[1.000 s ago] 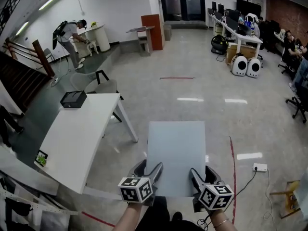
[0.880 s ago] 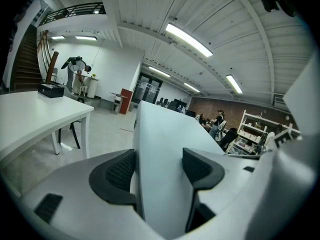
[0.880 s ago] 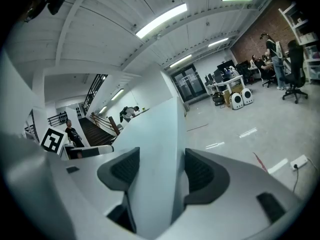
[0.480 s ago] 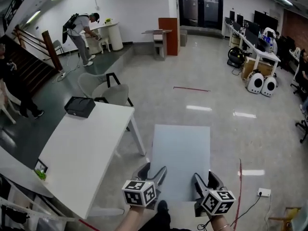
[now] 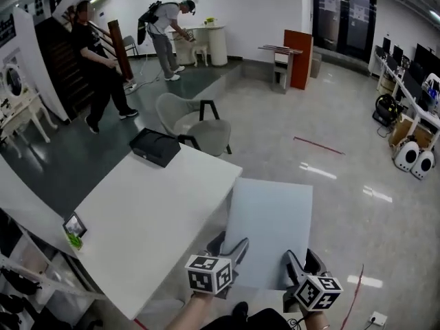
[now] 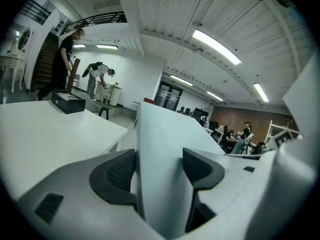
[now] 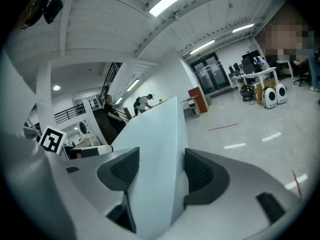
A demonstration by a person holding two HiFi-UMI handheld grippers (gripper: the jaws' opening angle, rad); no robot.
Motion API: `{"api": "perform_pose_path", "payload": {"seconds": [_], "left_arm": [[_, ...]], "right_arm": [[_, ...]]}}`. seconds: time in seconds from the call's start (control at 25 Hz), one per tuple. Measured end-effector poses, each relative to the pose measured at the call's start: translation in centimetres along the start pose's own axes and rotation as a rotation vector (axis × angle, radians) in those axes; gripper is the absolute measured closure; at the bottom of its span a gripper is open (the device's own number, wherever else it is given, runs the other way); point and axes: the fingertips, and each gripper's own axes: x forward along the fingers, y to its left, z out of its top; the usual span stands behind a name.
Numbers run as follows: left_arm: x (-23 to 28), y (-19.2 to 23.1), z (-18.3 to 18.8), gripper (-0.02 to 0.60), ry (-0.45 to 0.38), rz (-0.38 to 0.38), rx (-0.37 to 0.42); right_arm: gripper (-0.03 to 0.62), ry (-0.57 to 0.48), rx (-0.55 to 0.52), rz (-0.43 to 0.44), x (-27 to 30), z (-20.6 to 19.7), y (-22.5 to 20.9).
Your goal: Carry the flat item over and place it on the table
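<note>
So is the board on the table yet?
No, off it: the left gripper and right gripper hold the board in the air beside the table.

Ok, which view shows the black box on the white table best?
The head view: the black box lies fully visible from above, near the far end of the white table. The left gripper view shows it small and side-on. The right gripper view does not show it; the flat panel fills its middle.

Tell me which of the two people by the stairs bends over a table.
The farther person, with a backpack; the person in black stands upright.
</note>
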Motion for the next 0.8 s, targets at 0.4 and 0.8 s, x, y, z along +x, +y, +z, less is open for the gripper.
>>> {"api": "perform_pose_path", "payload": {"seconds": [0.4,0.8], "left_arm": [[-2.7,12.3,4.1,0.293,-0.123,0.28,-0.129],[-8.8,21.8,5.5,0.293,-0.276,0.688,-0.274]], "right_arm": [[0.318,0.139,-0.121,0.279,13.4,1.4,8.8],[0.318,0.317,-0.269,0.665,24.9,0.6,19.9]]}}
